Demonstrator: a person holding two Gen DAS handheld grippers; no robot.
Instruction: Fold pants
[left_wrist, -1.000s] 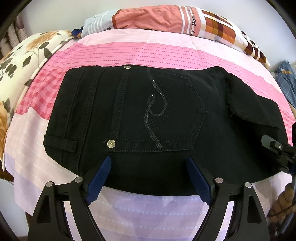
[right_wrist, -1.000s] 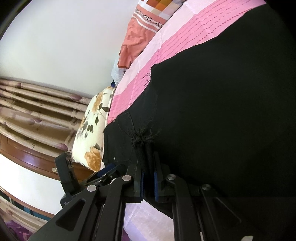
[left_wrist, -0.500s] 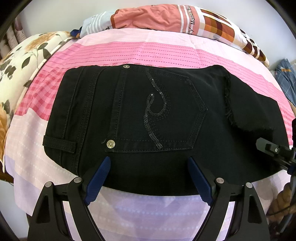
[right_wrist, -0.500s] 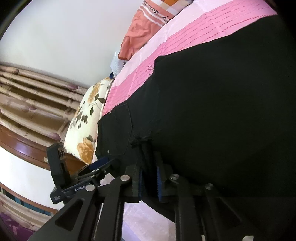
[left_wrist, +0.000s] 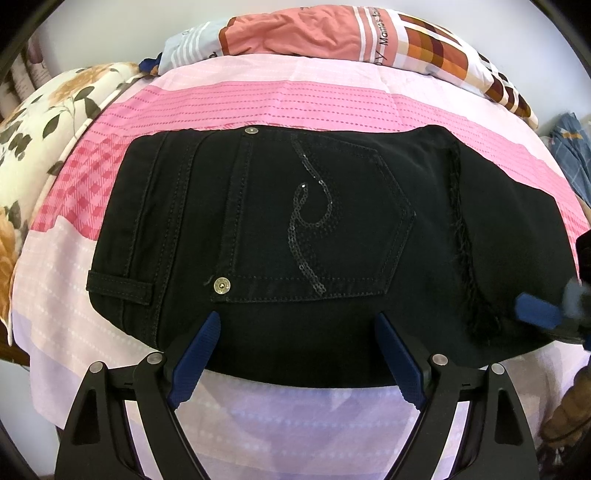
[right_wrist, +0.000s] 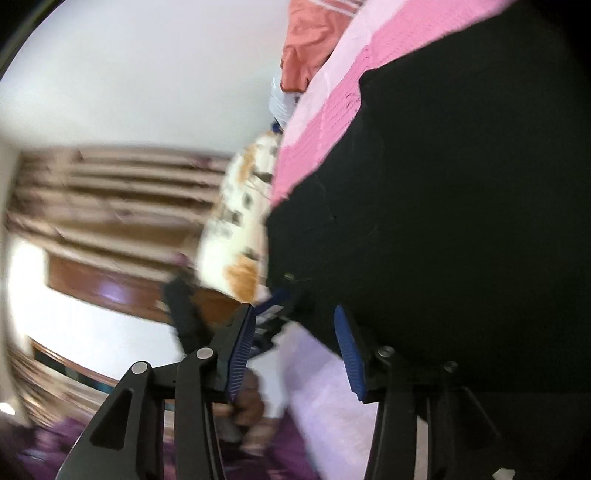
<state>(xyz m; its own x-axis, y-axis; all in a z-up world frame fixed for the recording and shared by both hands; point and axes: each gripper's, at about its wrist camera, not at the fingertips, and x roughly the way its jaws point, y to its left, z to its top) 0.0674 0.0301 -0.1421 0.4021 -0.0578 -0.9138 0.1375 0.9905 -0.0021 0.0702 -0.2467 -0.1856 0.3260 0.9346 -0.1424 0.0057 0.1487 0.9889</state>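
The black denim pants (left_wrist: 317, 236) lie folded flat in the middle of the bed, on a pink, lilac and white banded bedsheet (left_wrist: 258, 99), back side up, with a sequin swirl (left_wrist: 310, 225) stitched on the five-sided back pocket (left_wrist: 317, 218) and a silver rivet (left_wrist: 222, 285) at the pocket's near corner. A frayed hem edge (left_wrist: 461, 236) runs across the cloth towards the right of the left wrist view, where one layer lies over another. The left gripper (left_wrist: 295, 354) hangs over the near edge of the pants with its blue ribbed pads (left_wrist: 195, 354) spread wide, the tips just above the black cloth and nothing pinched between them. Over at the right edge of that view, the right gripper (left_wrist: 535, 314) shows as one blue pad beside the frayed corner. From its own camera, the right gripper (right_wrist: 295, 350) is blurred with motion and its jaws are opening; the black cloth lies just beyond the far pad and only pale sheet shows in the gap, so nothing is held there. A hand (right_wrist: 247, 402) is seen low behind it, gripping the other tool's handle. At the head of the bed sits a salmon, white and brown-checked pillow (left_wrist: 332, 33), and to the left a cream pillow printed with orange flowers (left_wrist: 40, 122), with a blue plaid cloth (left_wrist: 570, 147) off to the far right
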